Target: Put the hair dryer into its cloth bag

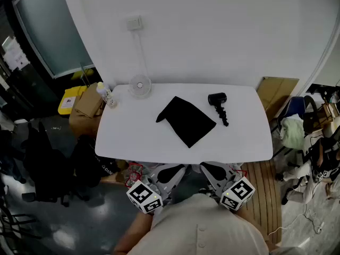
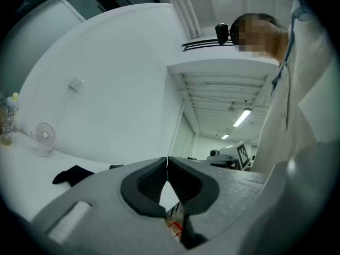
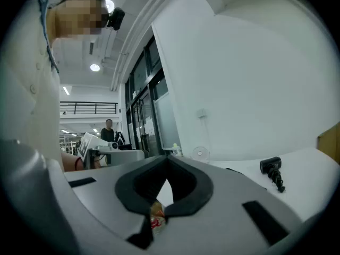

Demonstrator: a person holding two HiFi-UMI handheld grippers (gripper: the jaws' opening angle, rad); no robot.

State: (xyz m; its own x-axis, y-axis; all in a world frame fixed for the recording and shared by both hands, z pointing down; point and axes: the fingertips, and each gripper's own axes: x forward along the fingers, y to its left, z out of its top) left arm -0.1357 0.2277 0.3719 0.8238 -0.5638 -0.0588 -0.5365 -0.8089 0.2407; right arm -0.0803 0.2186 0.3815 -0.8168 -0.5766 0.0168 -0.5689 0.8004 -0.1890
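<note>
A black cloth bag [image 1: 186, 121] lies flat in the middle of the white table [image 1: 127, 137]; its edge shows in the left gripper view [image 2: 71, 174]. The black hair dryer [image 1: 219, 104] lies to the bag's right, apart from it, with its ribbed cord trailing toward me; it also shows in the right gripper view [image 3: 272, 169]. My left gripper [image 1: 169, 175] and right gripper [image 1: 212, 174] hang side by side below the table's near edge, close to my body. Both are shut with nothing between their tips, as the left gripper [image 2: 167, 161] and right gripper [image 3: 167, 158] views show.
A small white desk fan [image 1: 139, 85] stands at the table's back left, its cord running up to a wall socket [image 1: 134, 23]. A bottle [image 1: 108, 96] stands at the left corner. Cardboard boxes [image 1: 87, 108] sit on the floor at left, a chair with clothes [image 1: 295, 126] at right.
</note>
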